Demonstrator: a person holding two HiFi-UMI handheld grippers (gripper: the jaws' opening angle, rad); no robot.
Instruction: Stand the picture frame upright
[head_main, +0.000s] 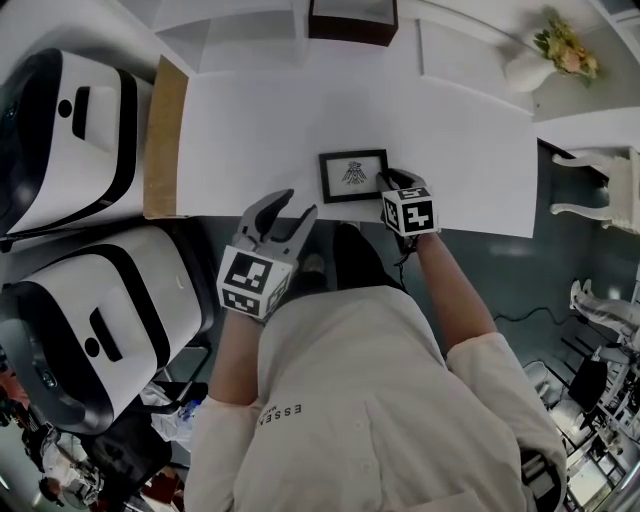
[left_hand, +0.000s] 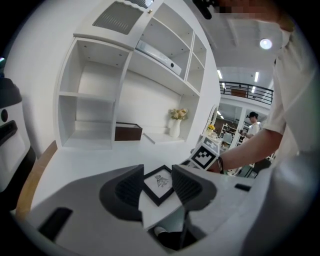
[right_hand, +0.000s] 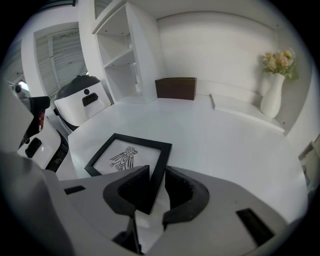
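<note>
Fingers (right_hand: 125, 189) of the right gripper (right_hand: 157, 174) stand apart round the near right corner of the small black-rimmed picture frame with a bird-like drawing on white paper (right_hand: 126, 156). From that gripper's own view, the frame's dark edge runs down between the two ribbed pads. The left pad overlaps it, while a sliver of white shows between the edge and the right pad, so I would not call it clamped.

The frame lies flat, face up, on the wide white bench (head_main: 300, 115), close to the front edge and about midway along it. The left gripper (head_main: 297, 206) hangs just beside the frame at its lower left, over the bench's front edge and clear of the frame. Its fingers (left_hand: 125, 190) are spread wide with nothing held, and the frame is only seen beyond the gap between them.

Each gripper carries a cube with black square markers. The person in a cream shirt (head_main: 380, 400) stands right against the bench, both forearms reaching forward.

At the back of the bench sit a dark brown rectangular box (head_main: 352, 20) and, well to the right, a white vase of pale flowers (head_main: 535, 65). A white open shelf unit (left_hand: 95, 95) rises behind. A tan wooden strip (head_main: 165, 135) lines the bench's left end, and two white machines with black bands (head_main: 80, 130) stand beyond it.
</note>
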